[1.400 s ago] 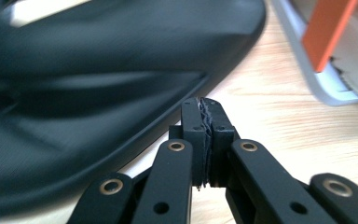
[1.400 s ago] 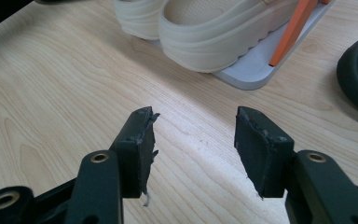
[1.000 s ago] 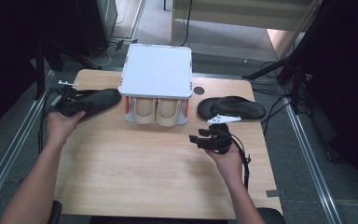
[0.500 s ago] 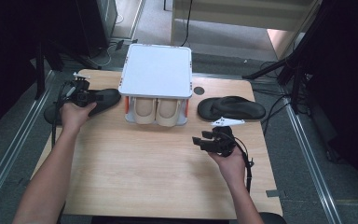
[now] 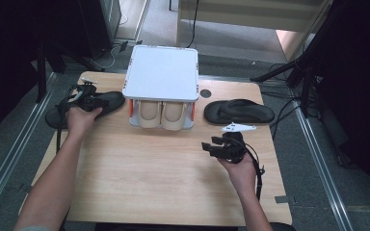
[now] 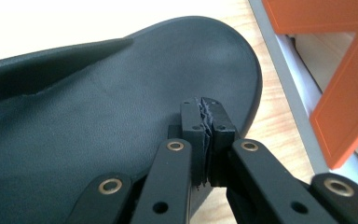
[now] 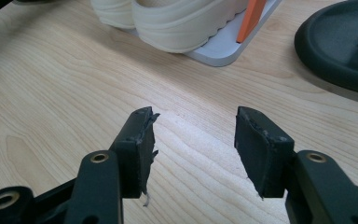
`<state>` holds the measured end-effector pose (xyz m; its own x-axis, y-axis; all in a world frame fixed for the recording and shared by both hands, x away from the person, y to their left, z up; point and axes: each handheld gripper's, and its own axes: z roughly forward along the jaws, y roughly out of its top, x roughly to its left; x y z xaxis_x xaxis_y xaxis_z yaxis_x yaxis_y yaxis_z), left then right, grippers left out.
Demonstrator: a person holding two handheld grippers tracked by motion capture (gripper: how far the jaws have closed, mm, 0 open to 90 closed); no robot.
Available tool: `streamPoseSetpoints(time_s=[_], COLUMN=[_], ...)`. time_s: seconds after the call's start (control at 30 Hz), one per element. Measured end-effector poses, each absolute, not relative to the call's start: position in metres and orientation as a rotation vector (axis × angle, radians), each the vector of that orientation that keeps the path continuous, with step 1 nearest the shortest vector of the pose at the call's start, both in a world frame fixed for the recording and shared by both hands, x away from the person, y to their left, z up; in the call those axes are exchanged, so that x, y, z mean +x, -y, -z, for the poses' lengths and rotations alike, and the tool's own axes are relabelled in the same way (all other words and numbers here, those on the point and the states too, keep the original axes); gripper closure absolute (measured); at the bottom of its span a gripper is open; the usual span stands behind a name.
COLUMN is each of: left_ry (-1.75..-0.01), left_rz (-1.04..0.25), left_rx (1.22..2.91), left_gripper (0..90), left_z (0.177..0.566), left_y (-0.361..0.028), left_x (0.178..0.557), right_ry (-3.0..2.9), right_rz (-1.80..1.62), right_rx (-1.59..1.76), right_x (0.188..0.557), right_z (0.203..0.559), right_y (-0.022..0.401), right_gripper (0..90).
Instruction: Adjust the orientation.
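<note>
A black flip-flop (image 5: 108, 102) lies on the table's left side, its heel past the left edge. My left gripper (image 5: 85, 91) hovers over its sole (image 6: 98, 107). In the left gripper view the left gripper (image 6: 207, 105) is shut, pads pressed together, and I see nothing between them. A second black flip-flop (image 5: 238, 111) lies at the right, beside the rack. My right gripper (image 5: 207, 146) stays low over bare wood in front of it. In the right gripper view the right gripper (image 7: 193, 126) is open and holds nothing, with that flip-flop (image 7: 340, 51) off to the upper right.
A small shoe rack with a white top (image 5: 161, 72) and orange posts (image 6: 345, 93) stands at the table's back middle, a pair of cream shoes (image 5: 161, 113) on its lower shelf (image 7: 223, 46). The wooden table (image 5: 149, 183) stretches toward the person. Cables and dark stands surround it.
My left hand moved right and away along the left flip-flop, from its heel end toward its middle. The flip-flop stayed put. The right gripper barely shifted.
</note>
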<state>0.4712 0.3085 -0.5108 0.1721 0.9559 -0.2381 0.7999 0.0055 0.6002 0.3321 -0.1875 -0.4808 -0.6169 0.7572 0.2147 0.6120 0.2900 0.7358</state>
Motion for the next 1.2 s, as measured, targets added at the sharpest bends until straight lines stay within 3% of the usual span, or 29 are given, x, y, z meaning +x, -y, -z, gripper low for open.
streamPoseSetpoints(time_s=[1.2], left_ry=[-1.566], left_rz=[-0.275], left_rx=[1.959], left_gripper=[87.8], left_z=[0.51], left_y=[-0.299], left_x=[0.387], right_ry=[-2.411], right_rz=[-1.278], right_rx=[1.227], right_x=[0.343], right_z=[0.477], right_y=[0.177], right_gripper=[48.3])
